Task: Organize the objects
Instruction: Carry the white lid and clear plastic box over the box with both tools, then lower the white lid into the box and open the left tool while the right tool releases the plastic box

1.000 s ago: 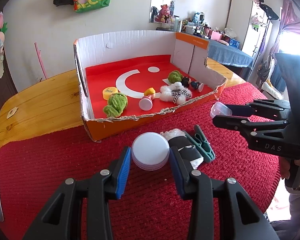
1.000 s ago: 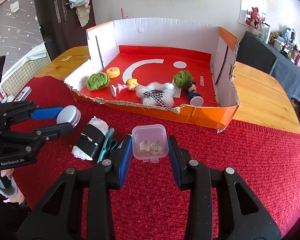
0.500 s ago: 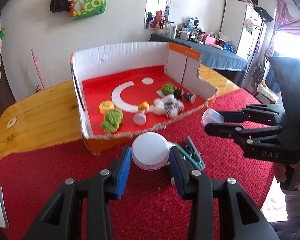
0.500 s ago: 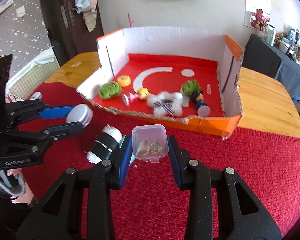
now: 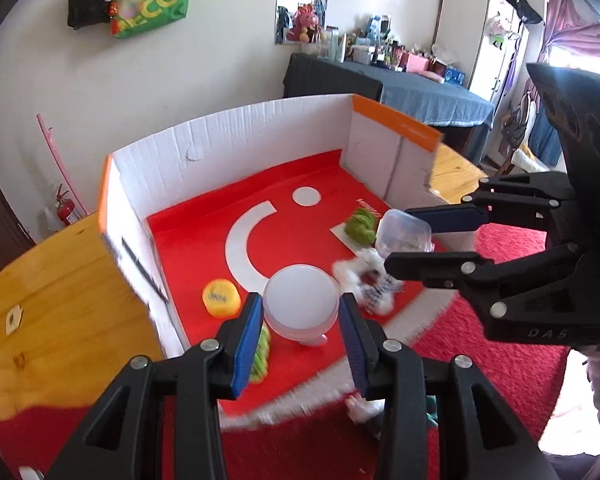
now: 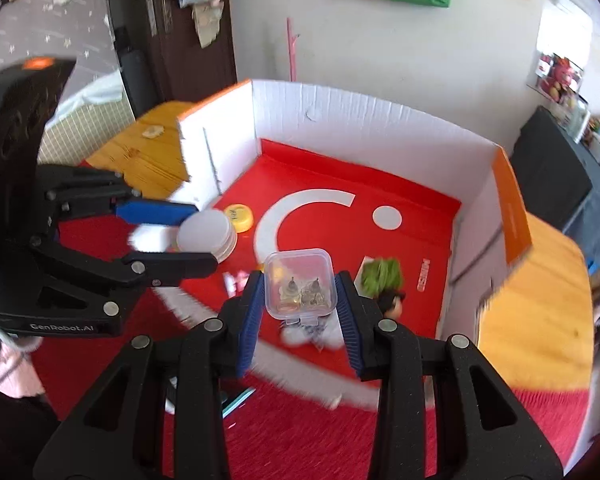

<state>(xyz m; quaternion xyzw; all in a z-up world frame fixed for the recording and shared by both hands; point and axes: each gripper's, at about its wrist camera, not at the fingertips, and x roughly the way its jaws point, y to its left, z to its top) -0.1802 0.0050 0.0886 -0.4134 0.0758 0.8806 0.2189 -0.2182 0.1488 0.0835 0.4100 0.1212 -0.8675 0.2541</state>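
Observation:
My left gripper (image 5: 300, 320) is shut on a round white tin (image 5: 300, 300) and holds it in the air over the front left of the red-floored cardboard box (image 5: 236, 148). The tin also shows in the right wrist view (image 6: 206, 234). My right gripper (image 6: 300, 300) is shut on a small clear plastic case (image 6: 300, 284) with two small pieces inside, held above the box's front right. The case also shows in the left wrist view (image 5: 404, 234).
In the box lie a yellow cap (image 5: 221, 298), two green yarn balls (image 6: 380, 276), a white fluffy toy with a checked bow (image 5: 374, 284) and a small dark-haired doll (image 6: 392, 304). A red cloth (image 5: 500, 360) covers the wooden table (image 5: 52, 300). A black-and-white bundle and teal clip (image 5: 380, 412) lie on the cloth.
Both grippers have lifted and moved forward from above the red cloth to above the box, each carrying its object. The view tilts down into the box.

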